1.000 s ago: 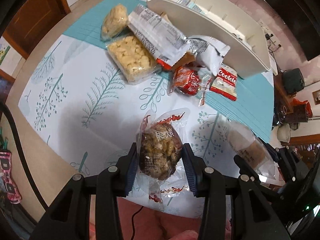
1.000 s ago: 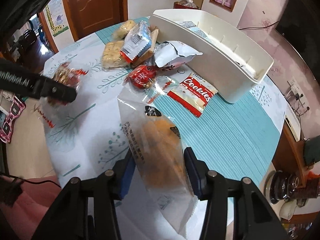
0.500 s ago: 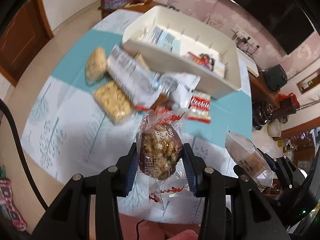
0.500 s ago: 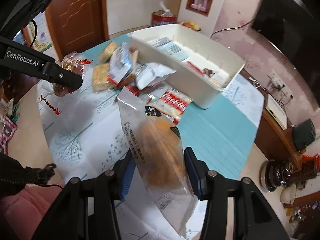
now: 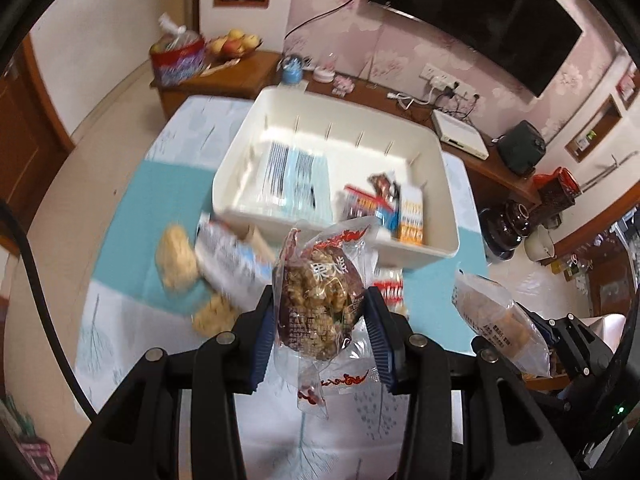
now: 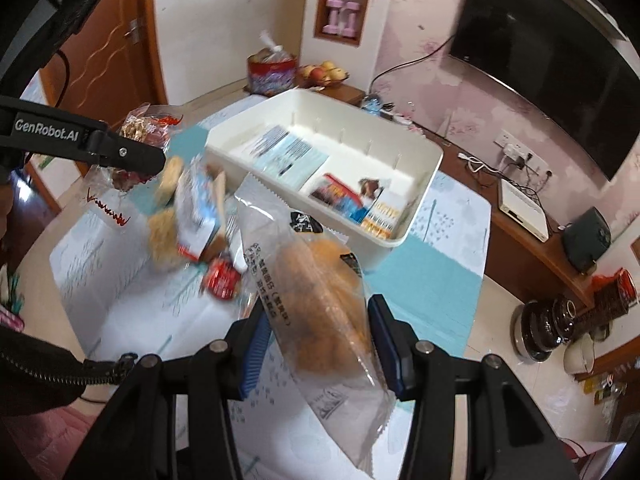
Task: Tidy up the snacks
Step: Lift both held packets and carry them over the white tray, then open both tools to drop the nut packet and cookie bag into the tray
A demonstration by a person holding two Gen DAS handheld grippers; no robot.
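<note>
My left gripper (image 5: 320, 316) is shut on a clear pack of brown nut brittle (image 5: 320, 304) and holds it in the air above the table. My right gripper (image 6: 316, 332) is shut on a clear bag with a golden bun (image 6: 324, 292), also lifted. The bun bag (image 5: 496, 316) shows at the right of the left wrist view, and the nut pack (image 6: 140, 128) at the upper left of the right wrist view. Beyond both stands a white bin (image 5: 436, 248) (image 6: 424, 184) with several snack packs inside. More loose snacks (image 5: 224, 260) (image 6: 192, 216) lie in front of the bin.
A round table with a white and teal cloth (image 5: 124, 216) (image 6: 436, 280) carries everything. Behind it a wooden sideboard (image 5: 224, 76) holds a red tin and a fruit bowl. A dark television (image 6: 560, 52) hangs on the far wall. A door (image 6: 104, 52) is at left.
Both grippers have risen with their packs and tilted up, so the bin's inside and the room behind have come into view. The table and loose snacks look farther away.
</note>
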